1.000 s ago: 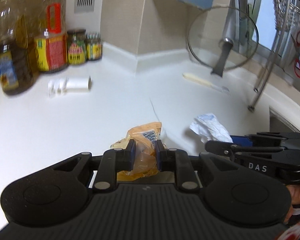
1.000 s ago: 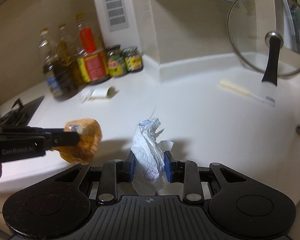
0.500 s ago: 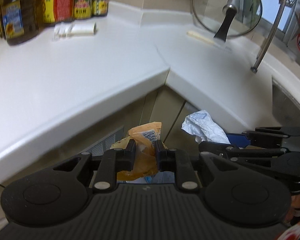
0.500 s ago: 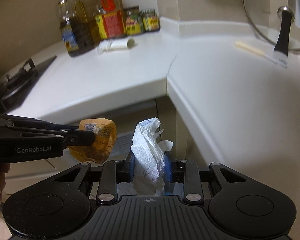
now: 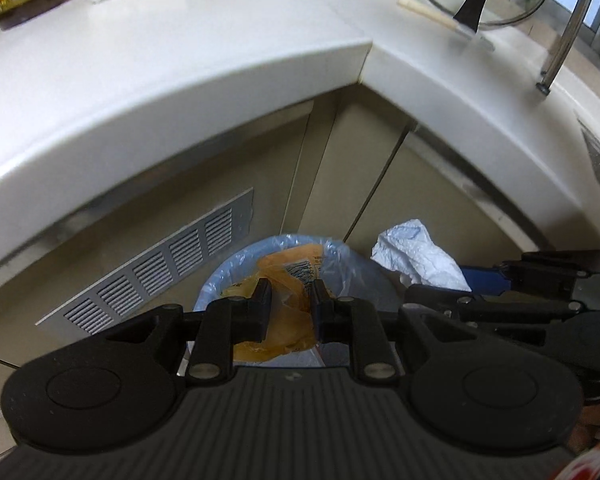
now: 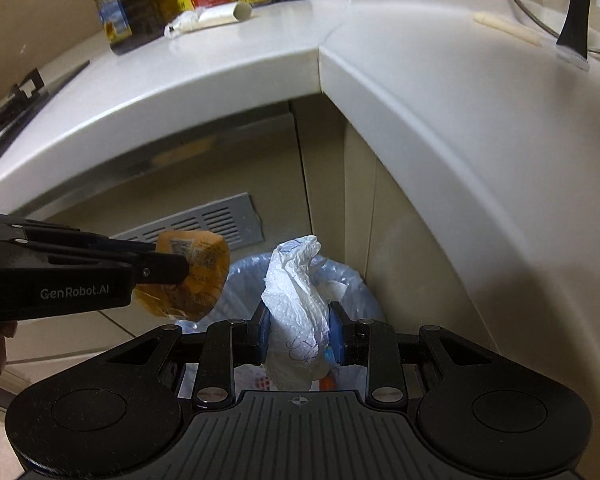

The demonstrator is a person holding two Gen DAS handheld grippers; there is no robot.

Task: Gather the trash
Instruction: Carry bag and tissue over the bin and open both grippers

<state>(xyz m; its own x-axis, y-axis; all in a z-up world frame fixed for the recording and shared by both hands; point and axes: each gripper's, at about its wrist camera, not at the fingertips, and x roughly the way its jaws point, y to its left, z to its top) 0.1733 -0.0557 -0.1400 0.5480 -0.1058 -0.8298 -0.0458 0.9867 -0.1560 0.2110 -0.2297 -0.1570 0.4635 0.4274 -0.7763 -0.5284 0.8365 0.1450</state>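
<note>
Both grippers dropping off counter over bin [image 6: 356, 280]; you're clamping wrapper [image 5: 288, 304] w/ left [image 5: 288, 294], tissue [image 6: 296, 320] w/ right [image 6: 298, 330], release next.

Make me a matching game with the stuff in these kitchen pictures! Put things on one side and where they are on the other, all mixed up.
Things:
1. orange wrapper
2. white crumpled paper
3. bin with a blue bag
4. cardboard tube

Places:
A. lying on the countertop near the bottles
B. pinched in the right gripper
C. on the floor below the counter corner
D. pinched in the left gripper

Pairs: 1-D, 2-B, 3-C, 4-A
</note>
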